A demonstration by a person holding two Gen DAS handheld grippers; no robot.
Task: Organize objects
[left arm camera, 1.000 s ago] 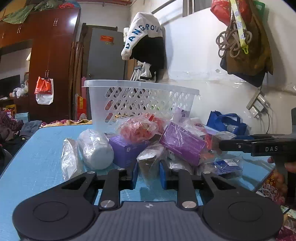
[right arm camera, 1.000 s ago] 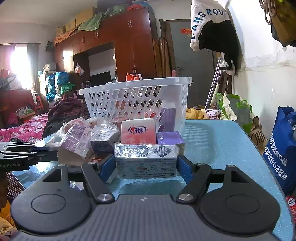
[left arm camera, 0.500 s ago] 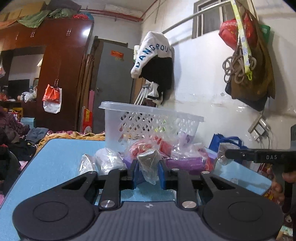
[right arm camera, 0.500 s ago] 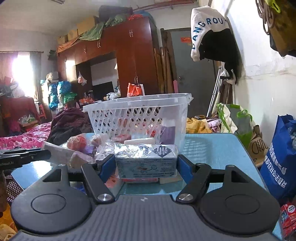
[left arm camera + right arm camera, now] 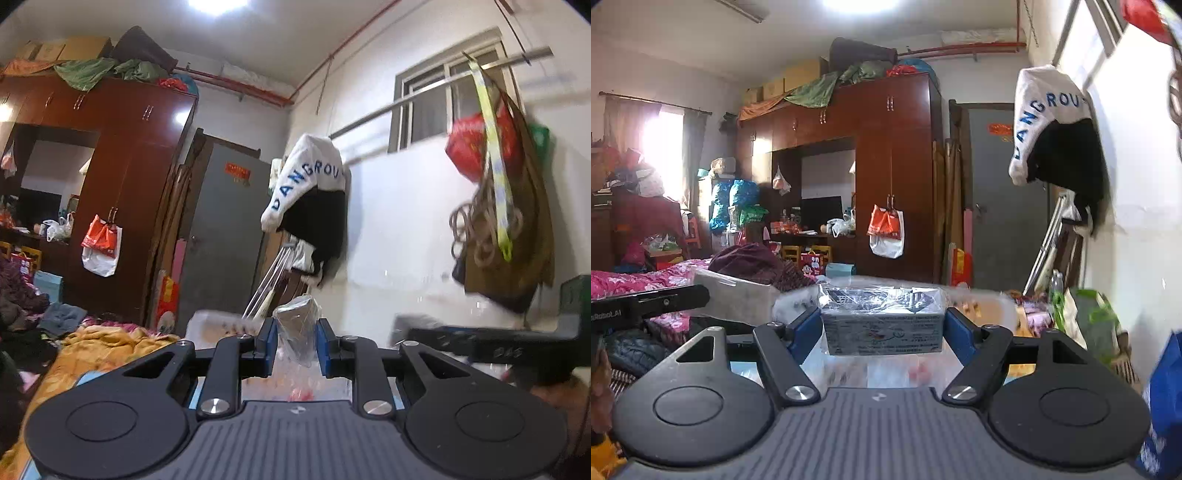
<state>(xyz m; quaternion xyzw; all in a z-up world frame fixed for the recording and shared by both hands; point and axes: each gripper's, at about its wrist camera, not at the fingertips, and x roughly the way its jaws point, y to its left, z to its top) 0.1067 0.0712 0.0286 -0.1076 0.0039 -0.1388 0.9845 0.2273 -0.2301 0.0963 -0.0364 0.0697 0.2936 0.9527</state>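
Mid-carry: left gripper clamps a clear-wrapped brown packet, right gripper a plastic-wrapped box; next, lower both over the white basket and release.

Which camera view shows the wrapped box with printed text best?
The right wrist view. There the wrapped box sits centred and sharp between the fingers of the right gripper, which is shut on it, and its print shows. The left wrist view shows only the right gripper's blurred body, not the box.
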